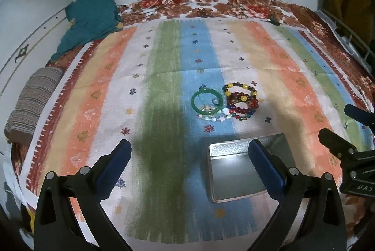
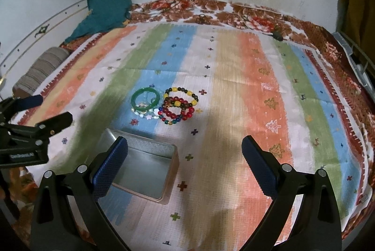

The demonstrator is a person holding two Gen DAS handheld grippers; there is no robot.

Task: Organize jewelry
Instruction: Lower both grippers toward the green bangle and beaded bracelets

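Green bangle (image 1: 206,102) and beaded bracelets (image 1: 241,102) lay touching at mid-frame, beyond an open metal tin (image 1: 236,171). Left gripper (image 1: 189,169) and right gripper (image 2: 185,164) hovered spread, empty. Bangle likely stiff, slippery; pinch its rim.

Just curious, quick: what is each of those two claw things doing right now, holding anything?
Left gripper: open, holding nothing.
Right gripper: open, holding nothing.
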